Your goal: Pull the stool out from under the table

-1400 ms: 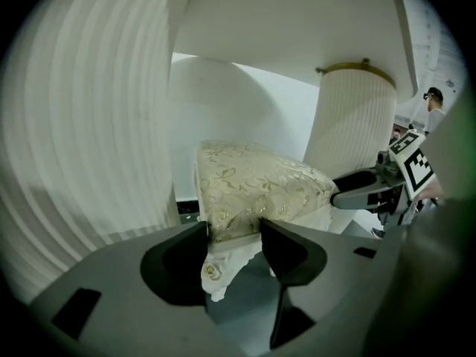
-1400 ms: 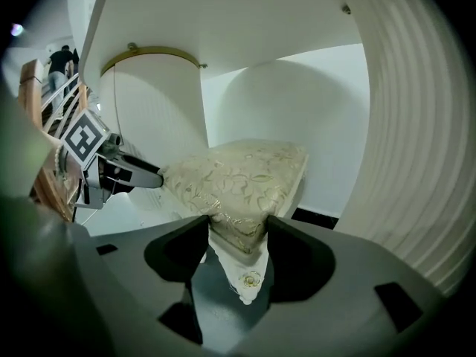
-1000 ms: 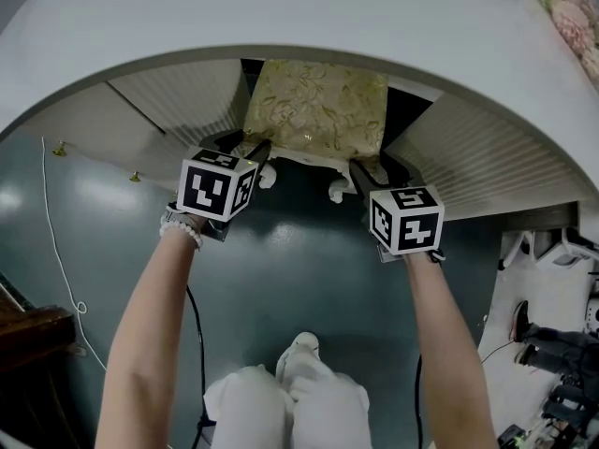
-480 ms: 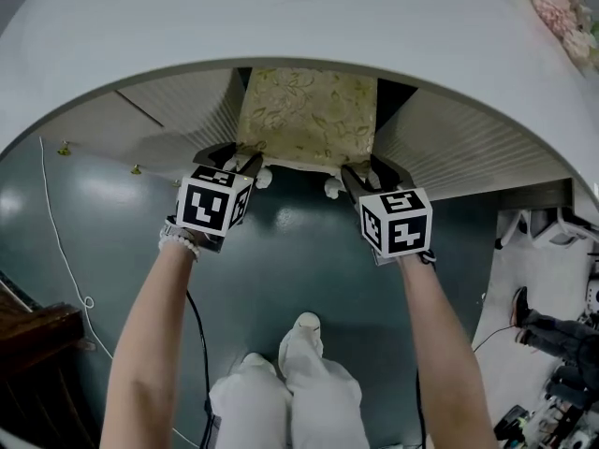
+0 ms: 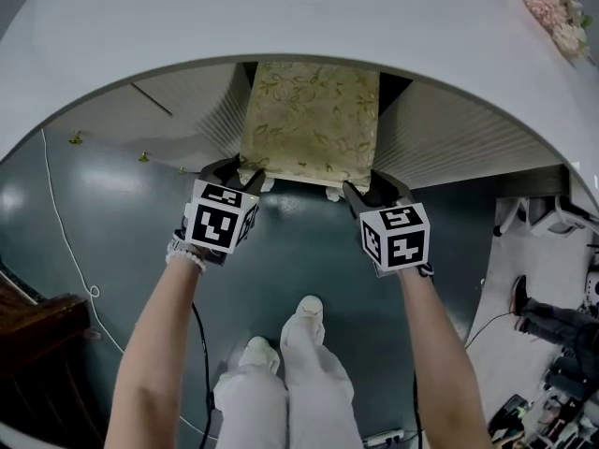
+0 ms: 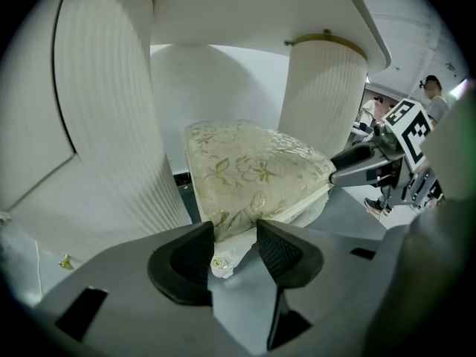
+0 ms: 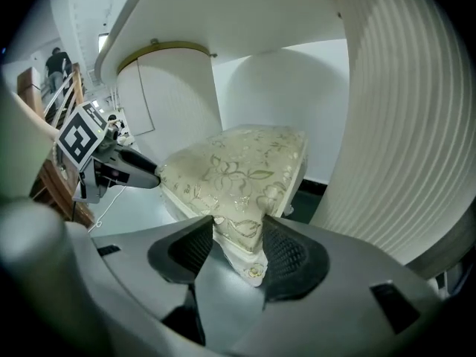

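My left tongs (image 6: 236, 233) have just been closing and clench the near left corner of the stool (image 5: 311, 124); my right tongs (image 7: 238, 234) clench its near right corner. It sits partly under the surface (image 5: 281, 17).

The stool (image 5: 311, 124) has slid further out from under the table (image 5: 281, 17), so more of its floral seat shows. The left gripper (image 5: 240, 172) and right gripper (image 5: 374, 189) have drawn back toward the person, their jaws just closing tighter on its front corners
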Tool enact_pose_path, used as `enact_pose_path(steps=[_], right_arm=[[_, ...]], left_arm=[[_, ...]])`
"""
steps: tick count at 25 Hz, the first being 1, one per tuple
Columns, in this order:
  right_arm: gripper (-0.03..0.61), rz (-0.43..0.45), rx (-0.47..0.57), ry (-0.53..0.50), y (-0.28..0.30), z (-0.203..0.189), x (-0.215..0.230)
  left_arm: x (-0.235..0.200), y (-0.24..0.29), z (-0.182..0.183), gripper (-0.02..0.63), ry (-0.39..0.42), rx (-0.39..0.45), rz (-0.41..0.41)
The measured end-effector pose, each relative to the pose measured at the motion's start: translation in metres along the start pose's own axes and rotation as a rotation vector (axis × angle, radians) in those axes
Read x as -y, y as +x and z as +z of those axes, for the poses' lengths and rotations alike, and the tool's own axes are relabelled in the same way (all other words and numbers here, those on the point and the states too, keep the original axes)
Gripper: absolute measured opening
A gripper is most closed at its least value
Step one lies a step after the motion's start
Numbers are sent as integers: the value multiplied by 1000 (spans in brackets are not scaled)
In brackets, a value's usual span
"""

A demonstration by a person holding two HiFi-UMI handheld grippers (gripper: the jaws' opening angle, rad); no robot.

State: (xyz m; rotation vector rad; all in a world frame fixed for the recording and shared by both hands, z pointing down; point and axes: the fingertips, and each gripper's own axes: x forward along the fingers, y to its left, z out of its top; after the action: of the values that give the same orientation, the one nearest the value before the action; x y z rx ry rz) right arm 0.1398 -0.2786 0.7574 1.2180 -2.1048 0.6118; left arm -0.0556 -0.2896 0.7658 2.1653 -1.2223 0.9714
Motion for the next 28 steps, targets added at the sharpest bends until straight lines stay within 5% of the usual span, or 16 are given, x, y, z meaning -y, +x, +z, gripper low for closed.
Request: enact_pose_path(steps=[14,21,28], right_arm=[[221,-1,-76,36,-43,-45,-33],[219,6,-136,86,-21,-4,-13],[218,6,-174,104,-21,-4,-15]], left_arm=[[33,-38,-47,181,47,-85,-15],[4,-25,-4,167,90,-175,-36],[3,-25,-3,161,109,-208,-57]])
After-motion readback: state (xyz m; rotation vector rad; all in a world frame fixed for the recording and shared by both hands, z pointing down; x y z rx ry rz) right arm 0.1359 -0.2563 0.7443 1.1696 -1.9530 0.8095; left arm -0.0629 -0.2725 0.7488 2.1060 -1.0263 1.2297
